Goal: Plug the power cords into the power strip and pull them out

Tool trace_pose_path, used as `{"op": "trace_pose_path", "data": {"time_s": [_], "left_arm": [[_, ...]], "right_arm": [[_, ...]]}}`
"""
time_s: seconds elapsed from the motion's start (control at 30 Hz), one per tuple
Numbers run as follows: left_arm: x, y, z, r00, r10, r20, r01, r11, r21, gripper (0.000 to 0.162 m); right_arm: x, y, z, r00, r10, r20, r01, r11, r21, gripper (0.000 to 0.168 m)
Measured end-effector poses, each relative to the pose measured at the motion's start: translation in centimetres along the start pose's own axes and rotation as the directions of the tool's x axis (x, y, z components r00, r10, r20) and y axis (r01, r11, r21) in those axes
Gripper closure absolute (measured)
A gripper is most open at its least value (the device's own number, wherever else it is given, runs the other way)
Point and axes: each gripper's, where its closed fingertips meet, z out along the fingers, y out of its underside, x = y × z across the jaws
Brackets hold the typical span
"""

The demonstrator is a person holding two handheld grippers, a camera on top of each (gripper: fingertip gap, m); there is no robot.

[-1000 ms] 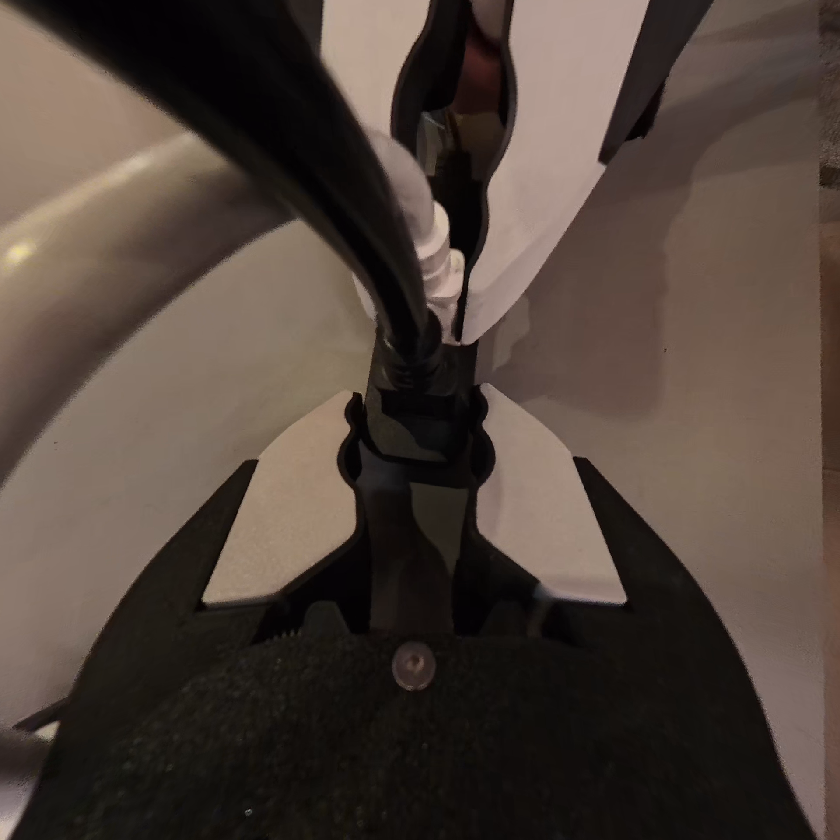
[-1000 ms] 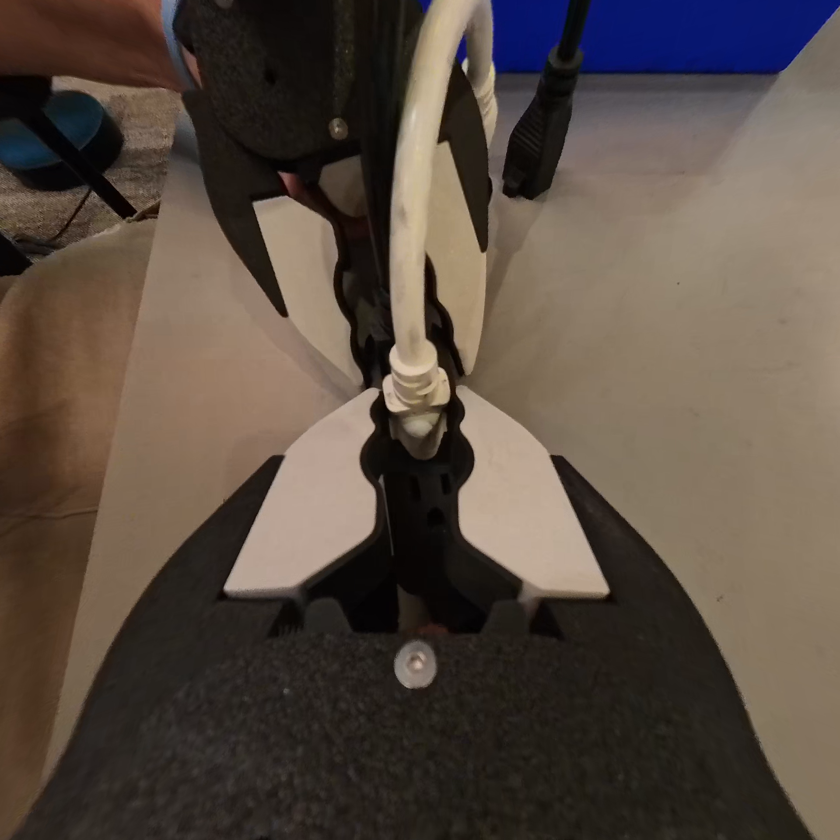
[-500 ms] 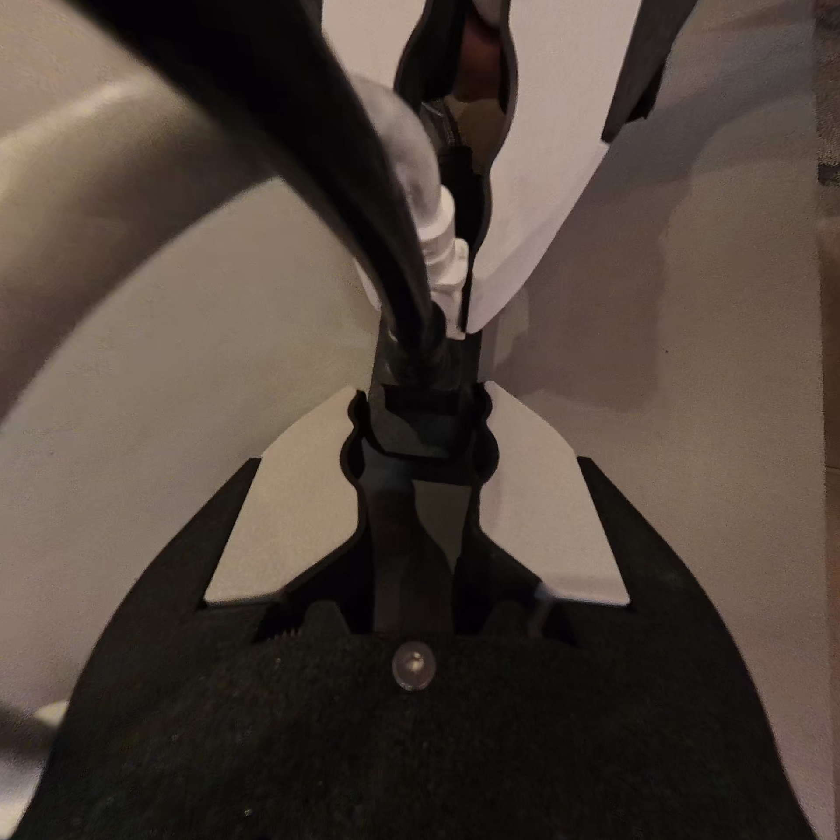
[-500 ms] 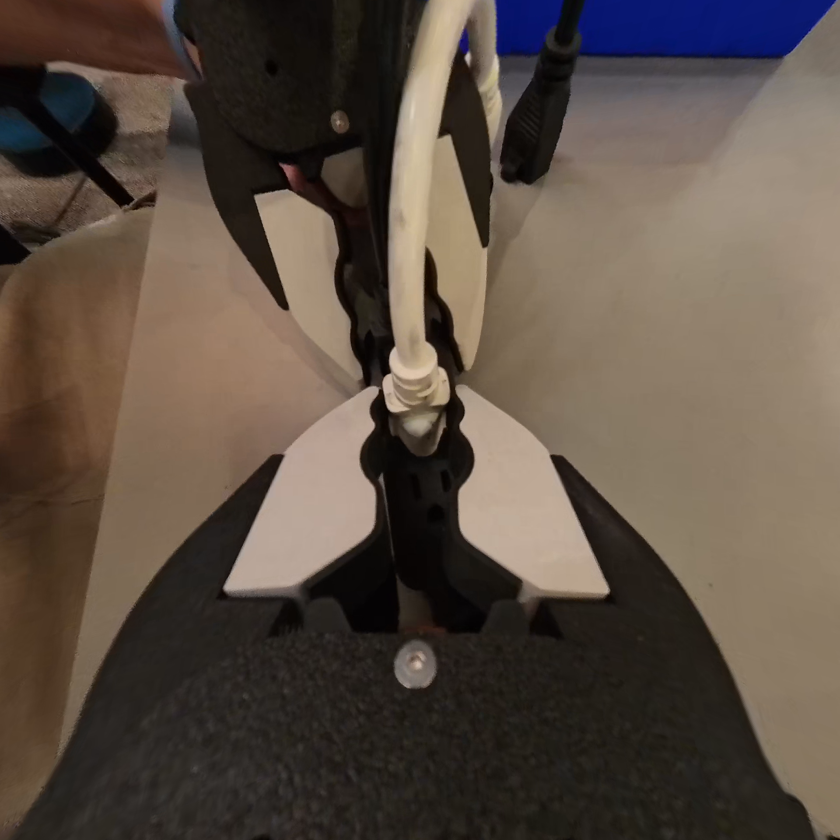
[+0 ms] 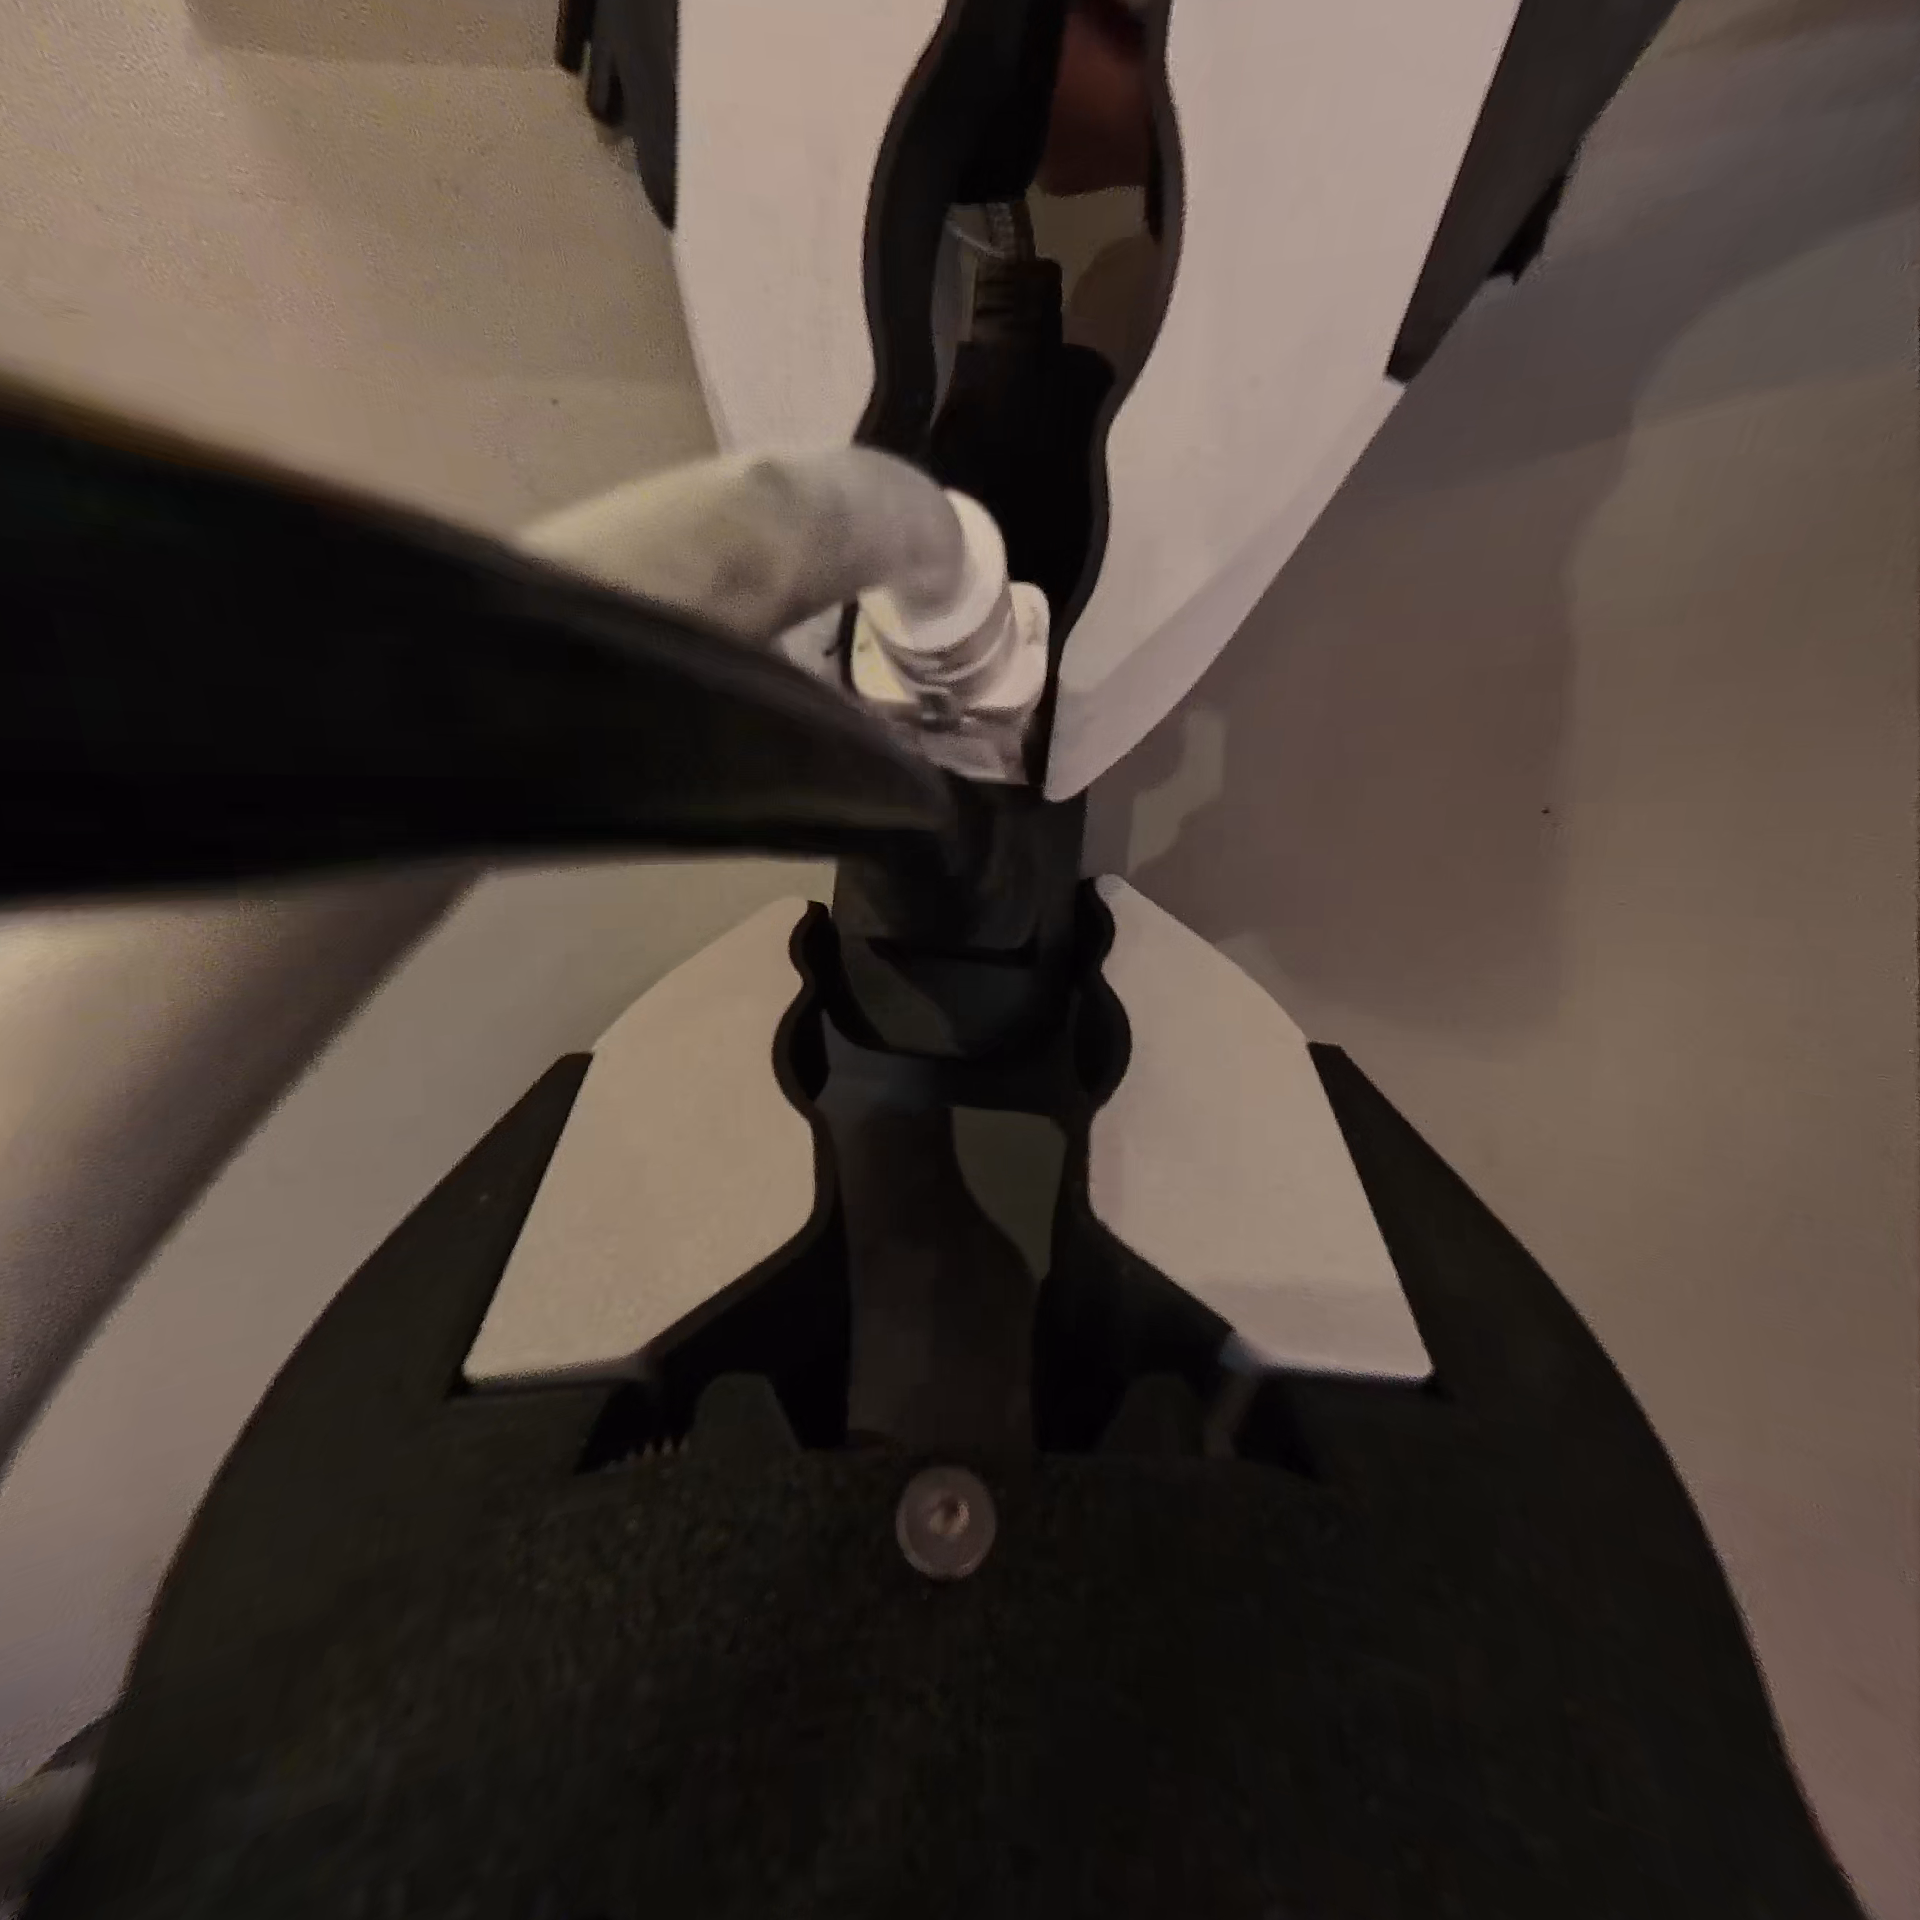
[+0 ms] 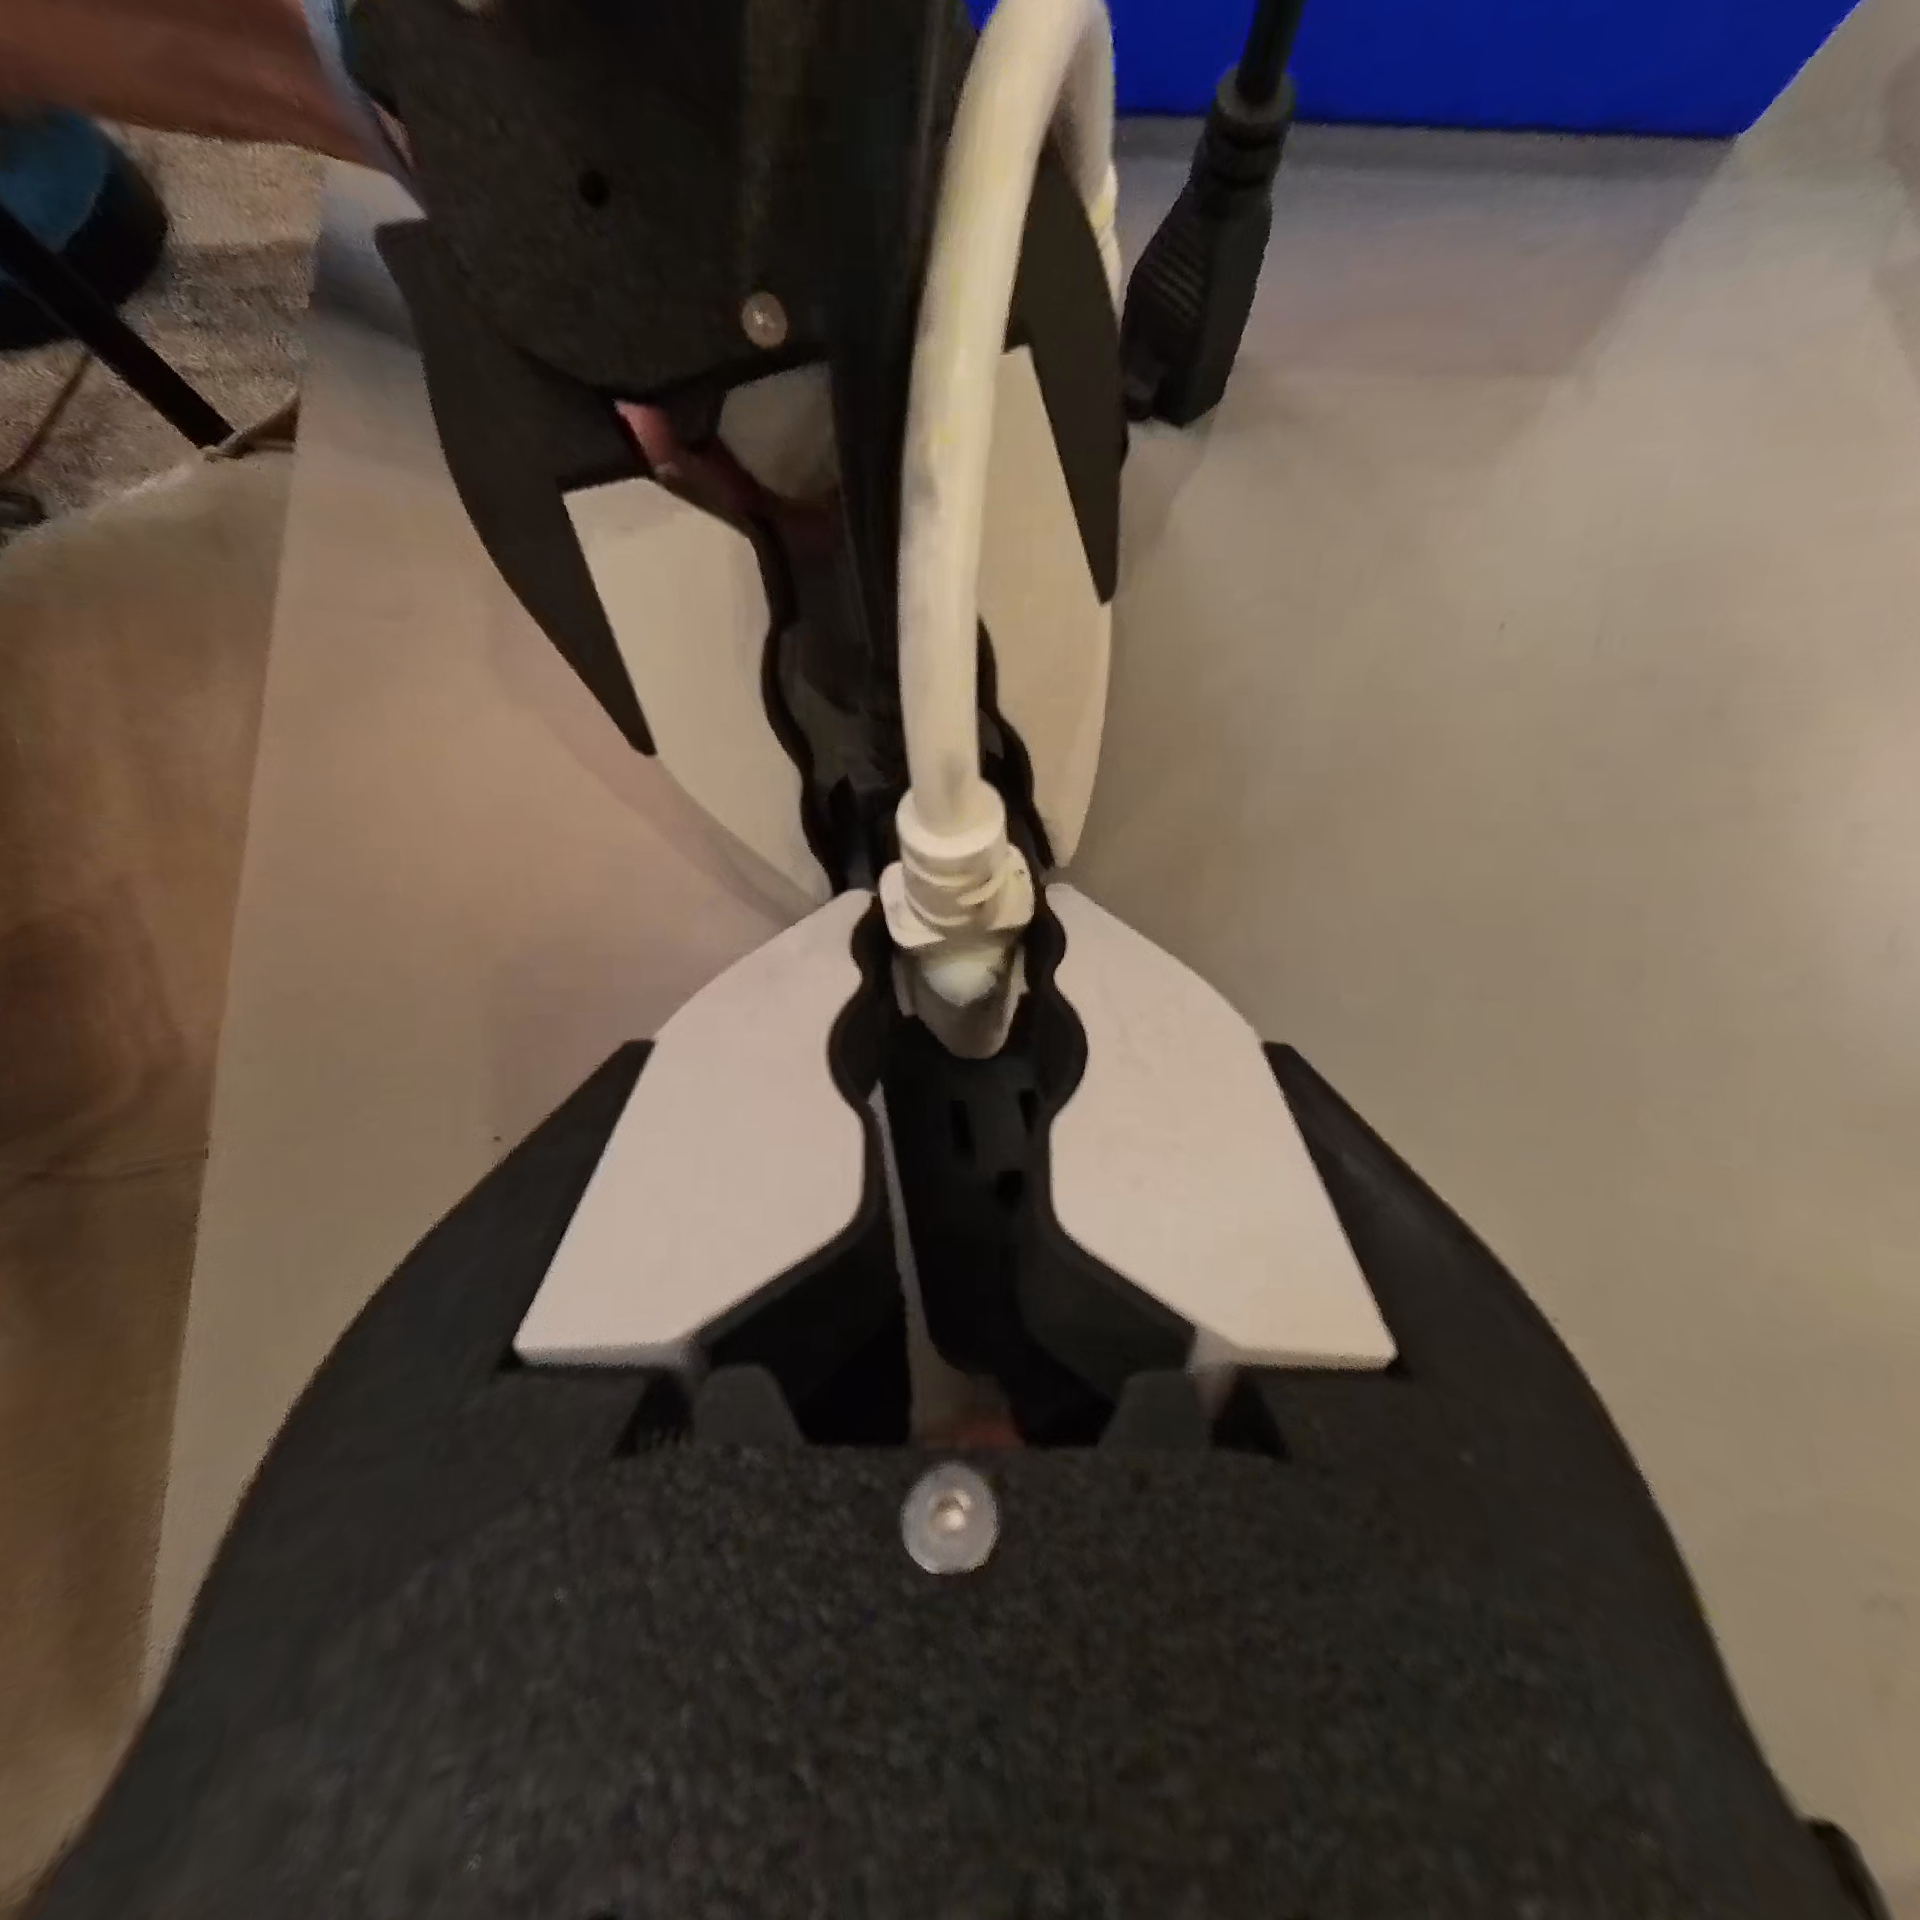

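- The left gripper [image 5: 951, 935] is clamped on the black end of the strip [image 5: 951, 997], its white fingers [image 5: 686, 1174] pressed against both sides.
- A thick black cord [image 5: 416, 727] leaves that end and sweeps off to the left, close to the lens and blurred.
- The right gripper [image 6: 961, 966] faces the left one tip to tip; its fingers [image 6: 727, 1164] are closed on the white plug [image 6: 956, 904].
- The plug sits at the far end of the strip [image 6: 971, 1143], which runs back between the right fingers with empty sockets showing. The plug looks seated in a socket, though the fingers hide its prongs.
- The white cord [image 6: 951, 520] rises from the plug and arches over the left gripper [image 6: 862, 810].
- Both grippers and the strip are over a pale table [image 6: 1507, 831].
- A second black plug [image 6: 1195, 281] stands at the table's far edge, near a blue wall [image 6: 1455, 52] and well apart from the strip.
- A beige cloth [image 6: 94, 831] lies at the left of the table.
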Motion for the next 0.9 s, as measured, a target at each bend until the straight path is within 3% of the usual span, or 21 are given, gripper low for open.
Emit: {"op": "trace_pose_path", "data": {"time_s": [0.13,0.27,0.37,0.63,0.9], "left_arm": [[0.4,0.2,-0.1,1.000,-0.003,-0.021,0.004,1.000,0.027,0.116],[0.3,-0.1,-0.2,0.999,-0.032,-0.004,0.033,0.999,0.042,0.117],[0.6,-2.7,-1.6,0.997,-0.073,-0.022,0.076,0.978,0.194,0.120],[0.7,-1.8,-1.1,0.996,-0.062,-0.062,0.071,0.985,0.156,0.135],[0.8,-1.7,-1.1,0.996,-0.042,-0.075,0.054,0.986,0.160,0.134]], "right_arm": [[-0.5,0.7,-0.2,0.998,0.023,0.059,-0.027,0.997,0.066,0.143],[-0.5,0.5,0.0,0.999,0.028,0.038,-0.029,0.999,0.042,0.143],[-0.7,0.2,0.3,0.997,0.047,0.063,-0.051,0.997,0.056,0.144],[-0.7,0.1,0.4,0.998,0.043,0.049,-0.048,0.995,0.090,0.144],[-0.6,-0.4,-0.2,0.999,0.024,0.023,-0.026,0.993,0.114,0.144]]}}
